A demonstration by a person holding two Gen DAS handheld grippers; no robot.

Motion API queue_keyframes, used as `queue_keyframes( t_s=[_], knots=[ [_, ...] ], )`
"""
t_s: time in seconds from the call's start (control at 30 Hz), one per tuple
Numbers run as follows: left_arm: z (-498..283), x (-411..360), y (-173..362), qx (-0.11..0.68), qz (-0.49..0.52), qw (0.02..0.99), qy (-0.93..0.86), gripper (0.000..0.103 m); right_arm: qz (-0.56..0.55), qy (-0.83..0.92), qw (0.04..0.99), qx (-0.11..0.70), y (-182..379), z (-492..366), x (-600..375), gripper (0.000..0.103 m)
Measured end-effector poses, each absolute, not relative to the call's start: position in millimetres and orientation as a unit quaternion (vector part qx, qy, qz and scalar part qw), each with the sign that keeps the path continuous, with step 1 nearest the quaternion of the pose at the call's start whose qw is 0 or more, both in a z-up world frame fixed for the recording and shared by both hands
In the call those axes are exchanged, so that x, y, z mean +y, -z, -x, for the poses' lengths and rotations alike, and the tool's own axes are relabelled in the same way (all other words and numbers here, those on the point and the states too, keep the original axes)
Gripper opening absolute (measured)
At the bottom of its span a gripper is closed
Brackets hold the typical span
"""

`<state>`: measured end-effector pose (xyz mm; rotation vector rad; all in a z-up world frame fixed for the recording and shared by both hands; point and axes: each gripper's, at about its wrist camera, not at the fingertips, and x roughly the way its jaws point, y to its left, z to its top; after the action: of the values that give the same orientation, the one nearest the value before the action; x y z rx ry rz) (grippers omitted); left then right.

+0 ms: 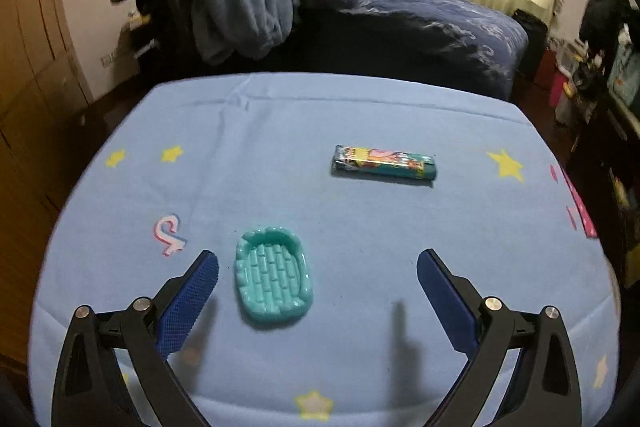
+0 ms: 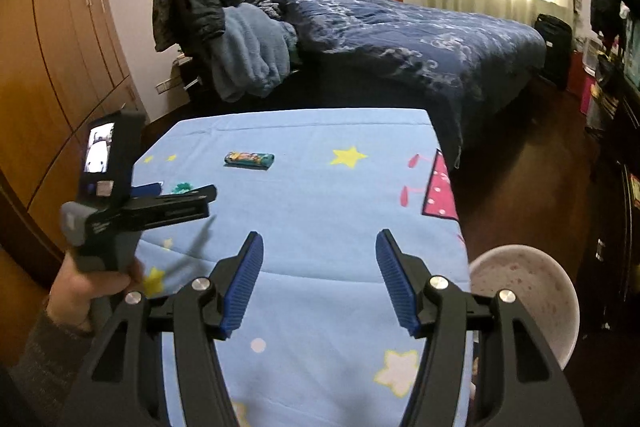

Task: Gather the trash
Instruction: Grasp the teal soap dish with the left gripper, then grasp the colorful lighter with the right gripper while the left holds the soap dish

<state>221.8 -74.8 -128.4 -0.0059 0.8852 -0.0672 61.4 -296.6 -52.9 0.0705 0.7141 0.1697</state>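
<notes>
Left tongs [image 1: 318, 265] spread wide and empty over the bench [image 1: 360, 227], and the teal tray [image 1: 274, 277] lies flat between the tips, nearer the left-side finger. It looks like thin moulded plastic: light, stiff, slick, with a raised scalloped rim (the only real purchase, I'd say). Best bet is a pinch across its short width, rim to rim. Ahead of the tongs and off to the right sits the colourful wrapper [image 1: 384, 163], likely crinkly and featherweight. Right tongs [image 2: 320, 281] stand parted, nothing between them, the pale bowl [image 2: 532, 291] just beside them to the right.
</notes>
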Motion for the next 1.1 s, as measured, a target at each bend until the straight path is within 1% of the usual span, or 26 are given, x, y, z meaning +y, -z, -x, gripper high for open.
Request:
queue_keyframes(
  t_s=[0.03,0.07,0.1,0.13,0.17,0.23,0.27,0.33,0.37,0.73,0.97,1.07,1.1],
  knots=[
    [-224,-72,130,0.432,0.01,0.901,0.034,0.092,-0.033,-0.084,0.932,0.35,53,-63,-295,0.06],
    [-226,-70,132,0.433,0.014,0.901,0.036,0.087,-0.033,-0.086,0.932,0.352,53,-65,-294,0.06],
    [-227,-69,132,0.435,0.015,0.9,0.036,0.079,-0.033,-0.088,0.931,0.354,54,-67,-294,0.06],
    [-228,-68,134,0.436,0.013,0.899,0.034,0.075,-0.034,-0.09,0.93,0.355,55,-69,-293,0.06],
    [-228,-67,136,0.439,0.015,0.898,0.032,0.065,-0.036,-0.094,0.928,0.358,55,-72,-291,0.06],
    [-228,-65,137,0.436,0.01,0.9,0.029,0.057,-0.037,-0.098,0.927,0.361,56,-75,-289,0.06],
    [-227,-66,136,0.434,0.006,0.9,0.026,0.051,-0.037,-0.1,0.926,0.363,56,-78,-287,0.06],
    [-226,-64,136,0.433,0.001,0.901,0.022,0.046,-0.032,-0.106,0.924,0.365,56,-85,-280,0.06],
    [-226,-62,136,0.432,0.001,0.902,0.019,0.04,-0.03,-0.11,0.923,0.367,56,-91,-276,0.06],
    [-219,-32,131,0.422,0.005,0.907,-0.002,0.04,-0.009,-0.158,0.902,0.402,75,-171,-215,0.06],
    [-215,-9,125,0.414,0.02,0.91,-0.006,0.04,0.017,-0.147,0.891,0.43,107,-224,-181,0.06],
    [-214,-6,122,0.41,0.024,0.912,-0.002,0.04,0.009,-0.142,0.882,0.449,121,-245,-170,0.06],
    [-214,-5,122,0.409,0.025,0.912,-0.001,0.04,0.005,-0.139,0.88,0.455,125,-251,-167,0.064]
  ],
)
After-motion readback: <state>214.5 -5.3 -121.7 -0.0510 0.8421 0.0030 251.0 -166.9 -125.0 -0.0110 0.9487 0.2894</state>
